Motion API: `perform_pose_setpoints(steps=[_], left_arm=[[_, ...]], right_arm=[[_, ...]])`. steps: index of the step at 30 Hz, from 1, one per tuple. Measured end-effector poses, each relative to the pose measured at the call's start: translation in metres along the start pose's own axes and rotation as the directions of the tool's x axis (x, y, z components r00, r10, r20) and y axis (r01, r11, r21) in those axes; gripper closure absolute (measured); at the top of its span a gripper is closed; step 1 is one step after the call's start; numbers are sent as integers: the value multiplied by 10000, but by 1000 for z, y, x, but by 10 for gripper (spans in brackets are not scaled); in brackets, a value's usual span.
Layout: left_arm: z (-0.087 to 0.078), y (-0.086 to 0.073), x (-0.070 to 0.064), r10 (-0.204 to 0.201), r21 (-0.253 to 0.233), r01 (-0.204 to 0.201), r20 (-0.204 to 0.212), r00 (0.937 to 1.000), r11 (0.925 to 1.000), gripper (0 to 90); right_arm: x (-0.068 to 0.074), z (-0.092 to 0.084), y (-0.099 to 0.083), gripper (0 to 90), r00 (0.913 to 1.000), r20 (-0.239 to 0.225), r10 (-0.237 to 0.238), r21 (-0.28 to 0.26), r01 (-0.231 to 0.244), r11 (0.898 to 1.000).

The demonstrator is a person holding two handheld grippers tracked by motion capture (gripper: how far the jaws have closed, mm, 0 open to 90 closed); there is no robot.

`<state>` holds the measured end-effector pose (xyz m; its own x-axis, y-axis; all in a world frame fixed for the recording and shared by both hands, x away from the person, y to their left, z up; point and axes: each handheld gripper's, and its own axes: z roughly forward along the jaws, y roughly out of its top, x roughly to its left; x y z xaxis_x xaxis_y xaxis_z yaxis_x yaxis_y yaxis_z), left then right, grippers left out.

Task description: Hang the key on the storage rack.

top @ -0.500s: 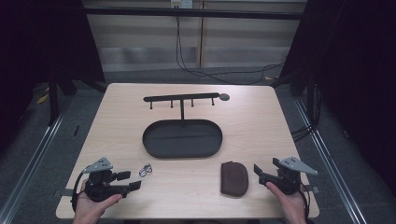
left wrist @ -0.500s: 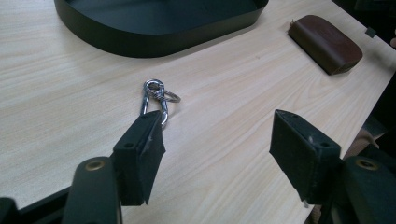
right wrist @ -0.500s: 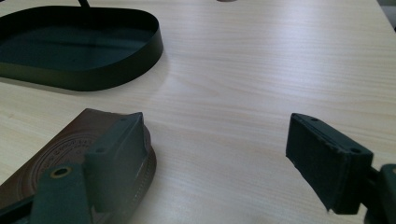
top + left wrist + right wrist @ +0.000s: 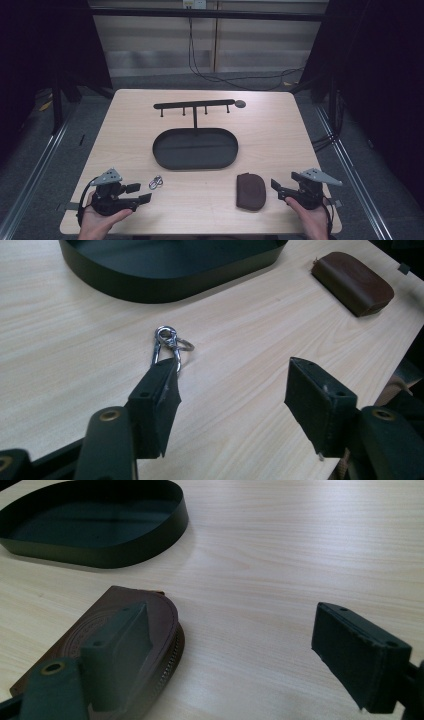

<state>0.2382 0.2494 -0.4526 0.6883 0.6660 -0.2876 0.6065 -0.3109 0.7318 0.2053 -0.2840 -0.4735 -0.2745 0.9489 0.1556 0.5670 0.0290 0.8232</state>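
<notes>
A small silver carabiner with a key ring lies on the wooden table near its front left. My left gripper rests just left of it, open; in the left gripper view the carabiner lies just beyond the left jaw's tip, and nothing sits between the jaws of the left gripper. A brown zipped pouch lies at the front right. My right gripper is open beside it. In the right gripper view the right gripper has its left jaw over the pouch, apart from it.
A black oval tray sits mid-table, with a black hook rack on a post rising at its back. The tray wall is beyond the carabiner and, in the right gripper view, the tray is beyond the pouch. Dark floor and cables surround the table.
</notes>
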Motion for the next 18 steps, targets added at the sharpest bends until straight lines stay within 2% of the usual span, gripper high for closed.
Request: perform_pose_setpoints(steps=[1,6,10,14,18], left_arm=[[0,0,0,-1,43,2,-14,10000,10000,405],[-5,5,0,-183,-45,183,119,9998,9998,455],[-5,12,-2,190,49,-190,1,9998,9998,496],[-5,20,1,289,118,-288,-114,9995,9995,526],[-3,27,1,346,383,-341,-144,9993,9987,538]], right_arm=[[0,0,1,162,9998,-64,189,58,-189,9998],[2,-1,1,172,9999,-62,113,128,-112,9999],[0,0,1,172,9996,-136,231,231,-228,9995],[-1,1,0,175,9994,-186,302,311,-296,9991],[-1,1,0,175,9992,-253,301,373,-292,9989]])
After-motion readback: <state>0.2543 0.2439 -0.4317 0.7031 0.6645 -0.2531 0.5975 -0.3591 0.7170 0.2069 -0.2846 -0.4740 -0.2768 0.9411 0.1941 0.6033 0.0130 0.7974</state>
